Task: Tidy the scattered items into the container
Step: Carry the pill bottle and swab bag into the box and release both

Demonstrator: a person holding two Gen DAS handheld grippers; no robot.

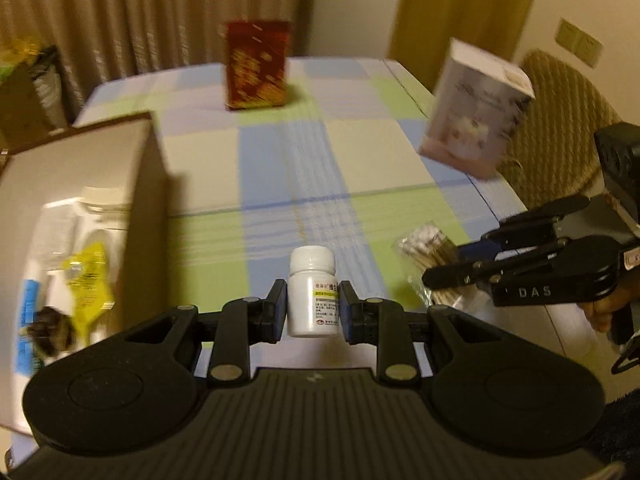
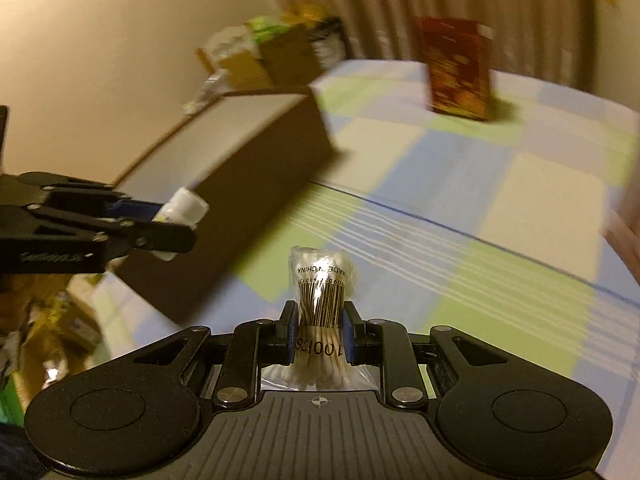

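Note:
My left gripper [image 1: 313, 304] is shut on a white pill bottle [image 1: 313, 292] and holds it upright above the checked tablecloth [image 1: 288, 168], just right of the open cardboard box [image 1: 144, 184]. My right gripper [image 2: 319, 326] is shut on a clear bag of cotton swabs [image 2: 322, 300], lifted off the table. In the left wrist view the right gripper [image 1: 452, 260] with the swab bag [image 1: 428, 248] is at the right. In the right wrist view the left gripper [image 2: 176, 224] holds the bottle [image 2: 186, 206] beside the box [image 2: 248, 184].
The box holds a yellow packet [image 1: 86, 276] and several other items. A red carton [image 1: 258, 64] stands at the table's far side. A pale pink box [image 1: 476, 108] stands near the right edge, with a wicker chair [image 1: 560, 120] behind it. Clutter [image 2: 272, 52] lies beyond the box.

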